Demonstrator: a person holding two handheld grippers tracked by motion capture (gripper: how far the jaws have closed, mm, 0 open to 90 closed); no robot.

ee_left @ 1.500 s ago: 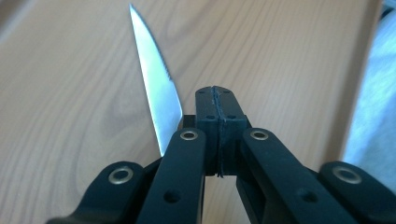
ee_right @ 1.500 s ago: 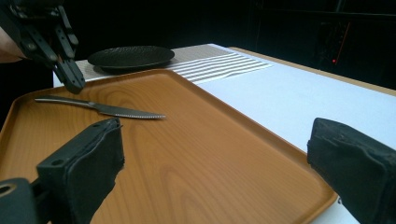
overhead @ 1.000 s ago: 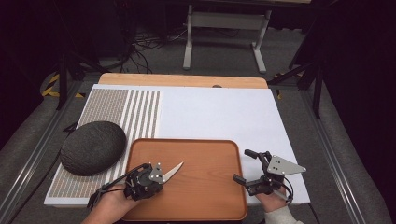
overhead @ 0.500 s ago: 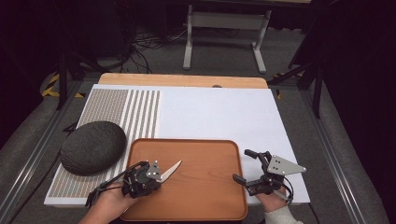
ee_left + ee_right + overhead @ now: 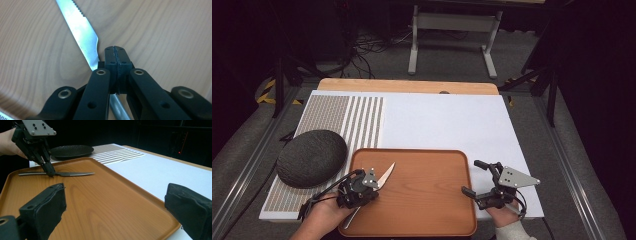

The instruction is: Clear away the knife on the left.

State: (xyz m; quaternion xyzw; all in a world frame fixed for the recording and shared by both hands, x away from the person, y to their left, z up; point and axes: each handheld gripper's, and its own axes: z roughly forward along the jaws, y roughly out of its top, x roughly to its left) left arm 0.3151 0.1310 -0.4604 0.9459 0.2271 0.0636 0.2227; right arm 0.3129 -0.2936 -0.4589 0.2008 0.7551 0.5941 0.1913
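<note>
Since the last frames my left gripper (image 5: pixel 371 183) has barely shifted on the smooth wooden tray (image 5: pixel 427 165), beside the dark round plate (image 5: pixel 312 157). Along its jaws, pressed together empty, I see the serrated steel knife (image 5: pixel 82 32) lying just beside them. My right gripper (image 5: pixel 112 207) gapes wide over the tray's rim.

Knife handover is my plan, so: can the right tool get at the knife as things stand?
Probably yes. The right tool is open at the right edge of the tray, with bare tray between it and the knife. The shut left tool sits at its handle end, leaving the blade free.
</note>
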